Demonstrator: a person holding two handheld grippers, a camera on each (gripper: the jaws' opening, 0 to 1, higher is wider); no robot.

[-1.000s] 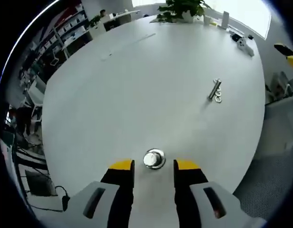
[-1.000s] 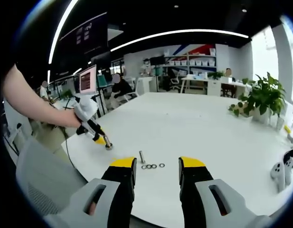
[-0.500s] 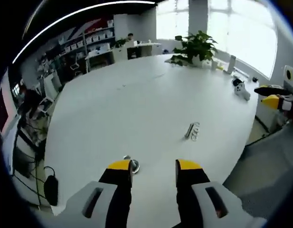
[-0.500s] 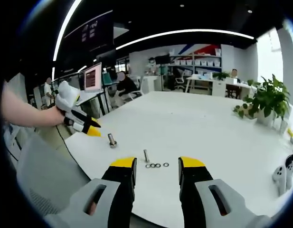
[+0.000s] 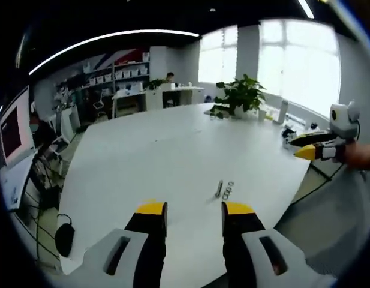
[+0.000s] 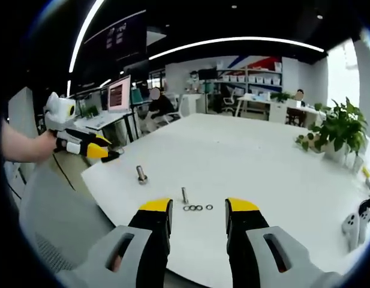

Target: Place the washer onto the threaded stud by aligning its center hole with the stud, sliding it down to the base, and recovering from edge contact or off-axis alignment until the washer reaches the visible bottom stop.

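1. You are holding both grippers off the desk [image 6: 280, 156] with nothing in them. The right gripper [image 6: 198, 216] has its jaws apart and empty, and so does the left gripper [image 5: 193, 217].

2. In the right gripper view, the washers [image 6: 195, 208] are lying flat in a short row on the desk, just beyond your right jaws at about 12 o'clock. A bare pin [image 6: 185, 195] is standing just beside the row, at its 9 o'clock end.

3. The threaded stud [image 6: 141, 174] is standing upright on its base further out, at about 10 o'clock from the washers and apart from them. No washer appears to be on it yet.

4. Your left gripper [image 6: 89, 147] is hovering past the desk edge, at about 10 o'clock from the stud, not touching it.

5. I judge you are at the very start: the pick-up is not yet done.

6. Next, you will likely need to lower the right gripper onto one washer, pinch it by its rim, carry it over the stud and centre its hole before sliding it down.
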